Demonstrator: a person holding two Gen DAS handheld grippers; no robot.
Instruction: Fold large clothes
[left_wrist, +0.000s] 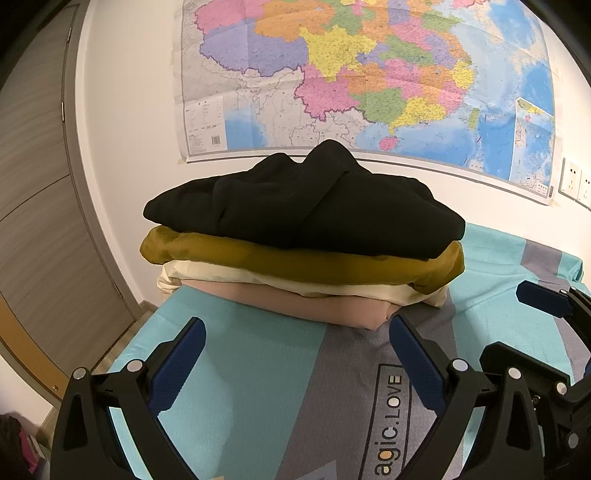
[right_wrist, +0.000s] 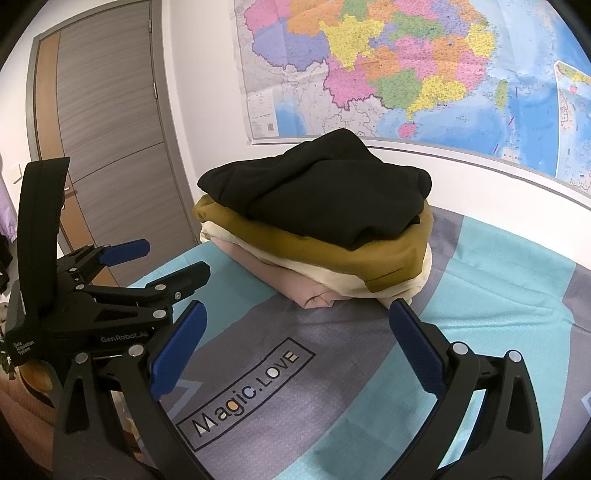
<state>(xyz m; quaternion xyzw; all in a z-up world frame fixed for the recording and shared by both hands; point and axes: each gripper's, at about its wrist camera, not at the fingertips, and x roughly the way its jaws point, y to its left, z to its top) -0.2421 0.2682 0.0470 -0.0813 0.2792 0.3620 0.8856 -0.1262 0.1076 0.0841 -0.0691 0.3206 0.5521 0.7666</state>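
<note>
Covering the wall at twelve o'clock was the map (left_wrist: 369, 74), and below it the teal and grey bedsheet (left_wrist: 240, 387) stretched under your tools. On that sheet, toward twelve o'clock from both grippers, sat the folded clothes stack (left_wrist: 303, 243): black on top, then mustard, cream and pink. Your left gripper (left_wrist: 295, 354) had its fingers wide apart, holding nothing. Your right gripper (right_wrist: 297, 332) was likewise spread and empty, short of the stack.
</note>
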